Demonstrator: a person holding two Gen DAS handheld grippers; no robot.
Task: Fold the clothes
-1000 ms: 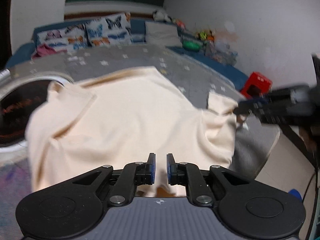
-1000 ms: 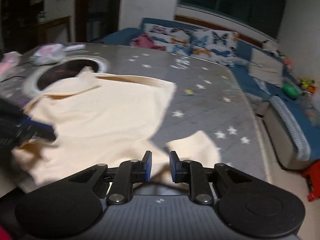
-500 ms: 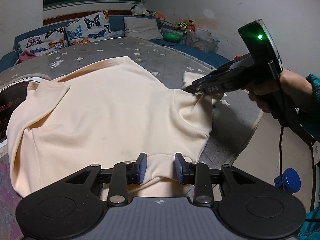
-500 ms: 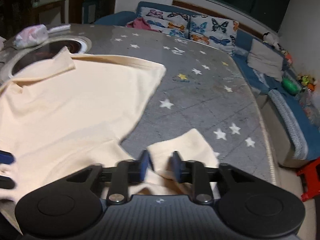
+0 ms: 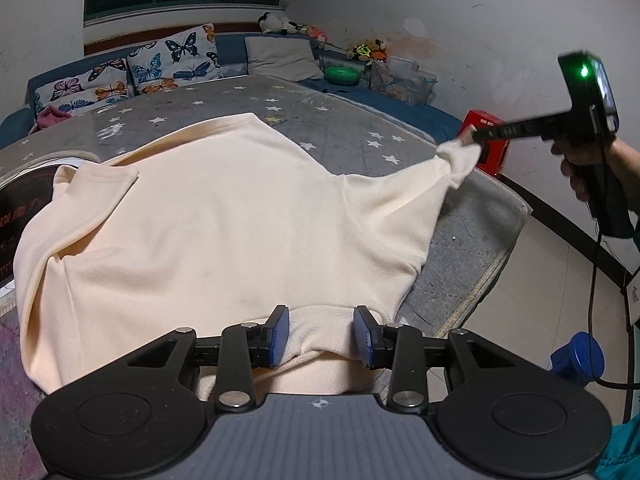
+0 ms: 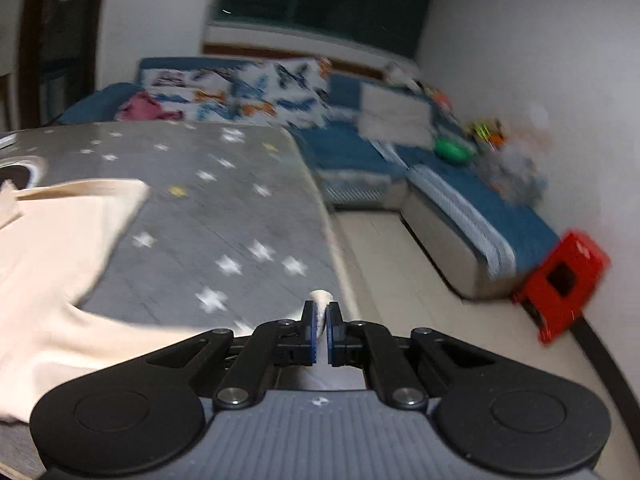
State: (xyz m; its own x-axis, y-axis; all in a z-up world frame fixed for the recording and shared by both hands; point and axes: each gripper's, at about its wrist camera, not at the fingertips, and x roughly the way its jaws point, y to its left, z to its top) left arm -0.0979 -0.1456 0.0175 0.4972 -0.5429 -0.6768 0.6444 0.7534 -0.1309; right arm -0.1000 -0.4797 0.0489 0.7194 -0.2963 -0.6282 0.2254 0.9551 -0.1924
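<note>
A cream sweatshirt (image 5: 224,216) lies spread on the grey star-patterned mat (image 5: 344,128). My left gripper (image 5: 320,334) is open, its blue pads either side of the garment's near neck edge, not closed on it. My right gripper (image 6: 320,330) is shut on the tip of the cream sleeve (image 6: 320,300). In the left wrist view the right gripper (image 5: 476,140) holds that sleeve (image 5: 456,160) stretched out to the right, above the mat's right edge. The shirt body also shows in the right wrist view (image 6: 52,256).
A blue sofa with butterfly cushions (image 5: 160,60) runs along the back and right walls. A red stool (image 6: 564,280) stands on the floor right of the mat. A blue round object (image 5: 580,356) and a cable lie on the floor at the right.
My left gripper has opened wider over the neck edge. My right gripper has closed on the sleeve tip and pulled it outward to the right, stretching the sleeve.
</note>
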